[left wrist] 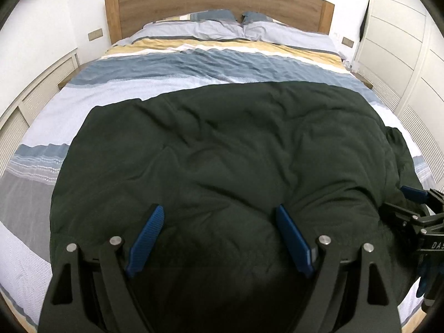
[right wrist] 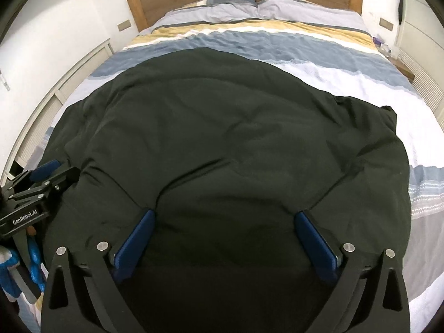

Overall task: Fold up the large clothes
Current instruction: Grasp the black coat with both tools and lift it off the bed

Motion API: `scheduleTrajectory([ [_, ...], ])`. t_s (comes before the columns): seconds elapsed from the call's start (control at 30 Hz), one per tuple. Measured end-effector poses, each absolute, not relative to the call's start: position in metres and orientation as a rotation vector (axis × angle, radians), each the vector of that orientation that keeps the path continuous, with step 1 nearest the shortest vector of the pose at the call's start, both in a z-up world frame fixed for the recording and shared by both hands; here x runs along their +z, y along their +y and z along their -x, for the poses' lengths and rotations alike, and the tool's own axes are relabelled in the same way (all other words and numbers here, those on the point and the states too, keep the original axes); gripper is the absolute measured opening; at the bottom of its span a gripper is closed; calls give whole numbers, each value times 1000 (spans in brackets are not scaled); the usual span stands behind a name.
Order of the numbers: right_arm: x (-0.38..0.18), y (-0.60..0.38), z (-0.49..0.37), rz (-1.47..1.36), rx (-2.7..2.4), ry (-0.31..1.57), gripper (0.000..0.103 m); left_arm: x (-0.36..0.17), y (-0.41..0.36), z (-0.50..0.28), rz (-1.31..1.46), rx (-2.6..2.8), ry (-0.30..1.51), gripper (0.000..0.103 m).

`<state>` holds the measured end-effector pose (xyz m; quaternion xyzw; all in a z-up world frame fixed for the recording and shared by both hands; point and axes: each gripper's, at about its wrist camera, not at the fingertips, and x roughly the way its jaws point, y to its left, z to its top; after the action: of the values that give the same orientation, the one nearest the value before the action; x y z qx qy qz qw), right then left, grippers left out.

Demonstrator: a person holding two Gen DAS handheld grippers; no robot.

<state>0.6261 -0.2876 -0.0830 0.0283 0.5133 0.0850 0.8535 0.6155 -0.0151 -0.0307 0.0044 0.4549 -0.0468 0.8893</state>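
Observation:
A large dark green garment [left wrist: 222, 138] [right wrist: 222, 116] lies spread and rumpled over the near half of the bed. A loose flap sticks out at its right edge [right wrist: 388, 116]. My left gripper [left wrist: 218, 211] hovers over the garment's near part, blue pads wide apart with only flat cloth below them. My right gripper [right wrist: 224, 213] stands open the same way over the near right part. Each gripper shows in the other's view: the right one at the garment's right edge [left wrist: 413, 208], the left one at its left edge [right wrist: 47, 177]. Neither pinches the cloth.
The bed's duvet [left wrist: 194, 63] has blue, yellow, white and grey stripes. Two pillows [left wrist: 222, 25] lie against a wooden headboard [left wrist: 219, 0]. White slatted panels [left wrist: 33, 94] run along the left, white cupboards [left wrist: 402, 41] along the right. A blue-gloved hand [right wrist: 34, 263] holds the left gripper.

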Motion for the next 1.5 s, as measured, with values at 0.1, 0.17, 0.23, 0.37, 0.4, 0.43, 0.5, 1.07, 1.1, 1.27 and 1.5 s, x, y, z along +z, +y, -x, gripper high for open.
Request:
scheduleTrajectory([
  [0.1,-84,-291,-624,-62,179,1091,102,-31,-16,-611,-15,-106,939,83],
  [0.17,-85,-294,-620,-71,181,1102,102,-31,-14,-610,-12,-121,963,83],
  [0.23,-84,-296,-618,-75,184,1108,102,-28,-11,-611,-3,-138,984,83],
  [0.37,-70,-320,-613,-115,172,1091,102,-8,20,-609,64,-145,946,84],
  [0.4,-66,-328,-613,-129,168,1085,102,-1,36,-609,80,-132,931,84],
  [0.43,-61,-340,-613,-143,157,1075,102,3,46,-611,92,-126,928,84],
  [0.5,-49,-372,-616,-168,116,1049,102,10,77,-616,125,-99,932,84],
  [1.07,-139,-477,-668,-495,186,1282,102,-78,226,-656,528,-104,1161,84],
  [1.1,-147,-477,-669,-506,202,1295,102,-86,227,-660,539,-120,1174,84],
  [1.27,-177,-479,-674,-590,268,1306,102,-118,226,-676,612,-179,1209,92],
  [1.5,-206,-470,-695,-610,345,1326,102,-157,218,-694,729,-254,1230,101],
])
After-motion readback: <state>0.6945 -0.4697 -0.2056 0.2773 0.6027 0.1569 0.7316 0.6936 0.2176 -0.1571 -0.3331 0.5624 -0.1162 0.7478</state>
